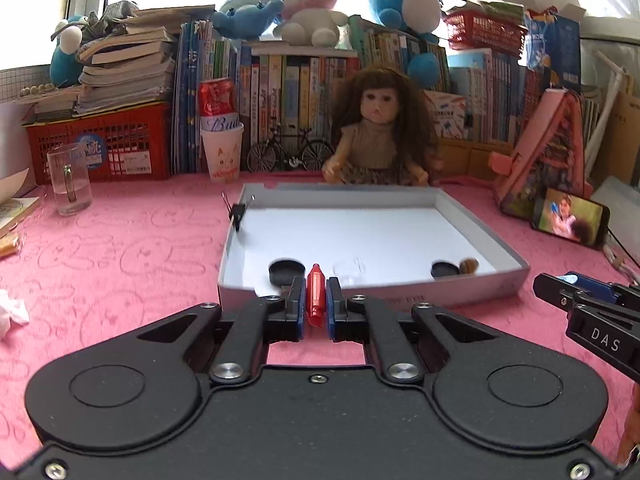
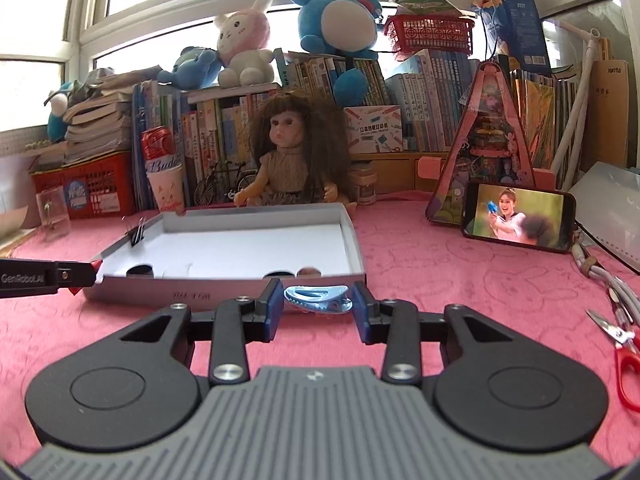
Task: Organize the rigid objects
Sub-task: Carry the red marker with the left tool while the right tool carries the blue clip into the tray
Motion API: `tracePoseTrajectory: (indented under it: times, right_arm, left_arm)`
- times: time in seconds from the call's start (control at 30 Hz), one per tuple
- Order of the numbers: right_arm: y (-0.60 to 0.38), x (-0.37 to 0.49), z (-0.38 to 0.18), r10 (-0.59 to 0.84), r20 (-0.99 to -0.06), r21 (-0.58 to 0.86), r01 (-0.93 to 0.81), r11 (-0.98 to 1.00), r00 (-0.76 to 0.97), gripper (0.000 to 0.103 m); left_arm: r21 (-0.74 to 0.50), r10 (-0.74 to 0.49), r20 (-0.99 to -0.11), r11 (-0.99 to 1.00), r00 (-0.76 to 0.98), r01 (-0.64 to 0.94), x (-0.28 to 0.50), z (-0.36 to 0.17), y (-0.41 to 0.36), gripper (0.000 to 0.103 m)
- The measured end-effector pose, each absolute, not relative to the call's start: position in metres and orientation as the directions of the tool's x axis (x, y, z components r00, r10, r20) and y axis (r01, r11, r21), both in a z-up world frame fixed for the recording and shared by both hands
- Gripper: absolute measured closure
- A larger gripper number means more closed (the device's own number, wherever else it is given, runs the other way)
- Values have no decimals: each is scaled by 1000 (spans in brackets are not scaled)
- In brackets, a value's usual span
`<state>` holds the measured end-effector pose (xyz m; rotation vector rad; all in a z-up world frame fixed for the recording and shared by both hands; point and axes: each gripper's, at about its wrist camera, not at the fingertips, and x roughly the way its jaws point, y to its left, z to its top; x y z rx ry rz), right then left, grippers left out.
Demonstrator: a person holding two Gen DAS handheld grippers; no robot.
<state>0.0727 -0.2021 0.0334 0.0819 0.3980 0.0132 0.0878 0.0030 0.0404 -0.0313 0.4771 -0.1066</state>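
jaws: left gripper (image 1: 316,300) clenched on red marker (image 1: 315,295), right gripper (image 2: 317,300) grasping blue hair clip (image 2: 318,299); clip, held by its ends, may slip short of white tray (image 2: 352,236).

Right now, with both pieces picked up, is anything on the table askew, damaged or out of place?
One thing: a crumpled white tissue lies loose on the pink tablecloth, far left. The white box sits square. The left hand-held gripper holds the red marker straight; the right hand-held gripper holds the blue hair clip.
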Motion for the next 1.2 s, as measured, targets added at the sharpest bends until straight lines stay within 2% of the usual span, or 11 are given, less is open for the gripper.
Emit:
tracePoseTrajectory:
  times: [0.33, 0.53, 0.7, 1.2]
  right_arm:
    - [-209, 150, 34, 19, -437, 123, 38, 992, 899, 61]
    - [-205, 188, 27, 47, -495, 141, 27, 990, 868, 61]
    - [-199, 205, 19, 53, -535, 127, 19, 992, 843, 61]
    - [-193, 217, 10, 54, -598, 112, 16, 994, 800, 61]
  left_arm:
    - [-102, -122, -439, 991, 890, 85, 170, 43, 8, 94]
    - [-81, -100, -477, 994, 873, 70, 212, 27, -5, 94]
    - [-75, -84, -527, 996, 845, 52, 224, 13, -6, 94]
    - [-51, -81, -566, 997, 821, 63, 232, 0, -13, 94]
